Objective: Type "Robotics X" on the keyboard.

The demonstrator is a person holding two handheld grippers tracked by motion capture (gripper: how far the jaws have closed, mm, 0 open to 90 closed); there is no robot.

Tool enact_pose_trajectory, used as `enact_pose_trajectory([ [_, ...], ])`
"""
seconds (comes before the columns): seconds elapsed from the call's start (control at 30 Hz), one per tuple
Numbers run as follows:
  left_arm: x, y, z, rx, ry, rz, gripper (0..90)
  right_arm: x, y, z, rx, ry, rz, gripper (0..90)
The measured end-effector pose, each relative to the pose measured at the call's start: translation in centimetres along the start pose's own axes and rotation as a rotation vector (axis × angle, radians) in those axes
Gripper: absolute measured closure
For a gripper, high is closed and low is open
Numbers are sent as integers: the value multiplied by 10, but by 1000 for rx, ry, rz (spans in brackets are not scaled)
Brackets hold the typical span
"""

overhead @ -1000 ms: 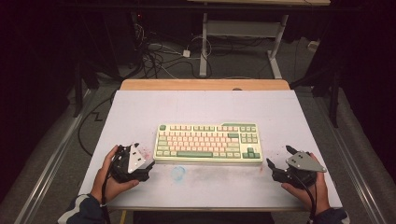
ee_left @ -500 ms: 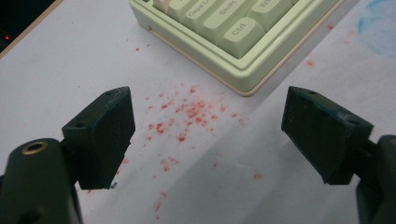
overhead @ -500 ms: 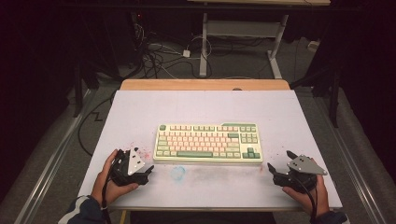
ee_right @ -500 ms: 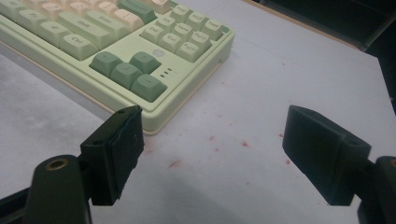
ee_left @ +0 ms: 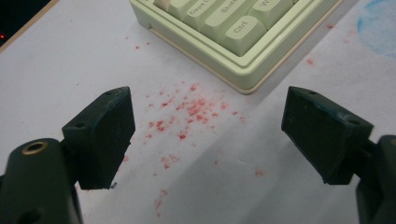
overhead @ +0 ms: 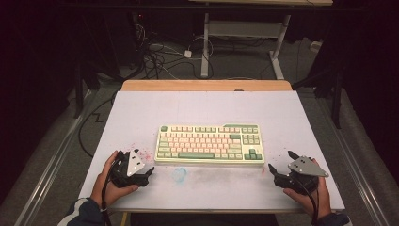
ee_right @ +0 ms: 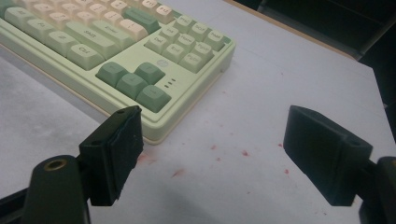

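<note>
A pale green keyboard (overhead: pixel 210 144) with cream and pink keys lies in the middle of the white table (overhead: pixel 207 108). My left gripper (overhead: pixel 147 175) rests open near the table's front left, just short of the keyboard's front left corner (ee_left: pixel 243 70). Its jaws stand wide apart over red specks (ee_left: pixel 187 112) with nothing between them. My right gripper (overhead: pixel 280 162) sits open at the front right, off the keyboard's right end. The keyboard's green arrow keys (ee_right: pixel 133 84) show just beyond its left jaw, and its jaws hold nothing.
A faint blue smudge (overhead: pixel 179 174) marks the table in front of the keyboard. A wooden strip (overhead: pixel 207 85) edges the table's far side. Cables (overhead: pixel 160 56) and desk legs (overhead: pixel 205 47) lie on the floor beyond. The surroundings are dark.
Both hands have drawn their grippers slightly back toward the table's front edge. The jaws stay open and the keyboard has not moved.
</note>
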State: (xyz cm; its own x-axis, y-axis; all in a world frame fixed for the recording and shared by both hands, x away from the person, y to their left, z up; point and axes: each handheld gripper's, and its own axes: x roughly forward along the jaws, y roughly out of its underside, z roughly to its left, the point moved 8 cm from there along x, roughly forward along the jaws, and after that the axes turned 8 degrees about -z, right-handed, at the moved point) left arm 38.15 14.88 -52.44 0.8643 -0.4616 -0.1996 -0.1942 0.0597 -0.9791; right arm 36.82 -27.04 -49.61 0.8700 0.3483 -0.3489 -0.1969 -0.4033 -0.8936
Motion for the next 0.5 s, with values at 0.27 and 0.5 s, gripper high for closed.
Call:
enact_pose_trajectory([
  [0.27,0,0,0,-3,1,3,160,0,-1,0,-10,3,-5,211],
  [0.5,1,0,0,-7,-2,5,160,2,0,2,-18,-5,5,211],
])
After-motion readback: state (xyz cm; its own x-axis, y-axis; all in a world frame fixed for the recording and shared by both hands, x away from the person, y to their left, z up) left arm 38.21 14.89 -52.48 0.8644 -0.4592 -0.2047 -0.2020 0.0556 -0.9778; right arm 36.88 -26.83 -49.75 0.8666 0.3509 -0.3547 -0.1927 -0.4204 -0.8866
